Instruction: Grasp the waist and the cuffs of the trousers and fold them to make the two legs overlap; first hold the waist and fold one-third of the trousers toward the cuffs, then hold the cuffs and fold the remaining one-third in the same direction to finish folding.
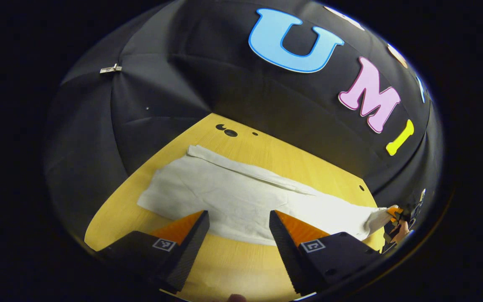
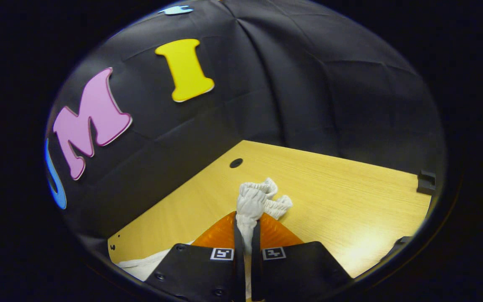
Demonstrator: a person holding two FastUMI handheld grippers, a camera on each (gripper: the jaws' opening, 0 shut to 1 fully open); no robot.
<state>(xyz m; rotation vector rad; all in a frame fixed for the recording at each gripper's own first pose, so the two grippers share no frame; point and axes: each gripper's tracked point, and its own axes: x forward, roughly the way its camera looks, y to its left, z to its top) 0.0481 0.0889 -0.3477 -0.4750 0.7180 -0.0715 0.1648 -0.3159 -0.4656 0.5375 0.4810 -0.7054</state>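
Trousers (image 1: 241, 201), one pair, pinched by right gripper (image 2: 247, 235) fingers; left gripper (image 1: 239, 226) fingers spread wide.

A pale wooden table (image 1: 241, 268) carried the white trousers (image 1: 233, 197), spread flat and lengthwise across it. Beyond the trousers, near the table's far edge, were small dark holes (image 1: 227, 131); another hole (image 2: 236, 162) lay past their bunched end.

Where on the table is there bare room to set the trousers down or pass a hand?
Bare wood lies right of the right gripper and its bunched trousers, out to the table edge. A near strip is free around the left gripper. The middle is covered.
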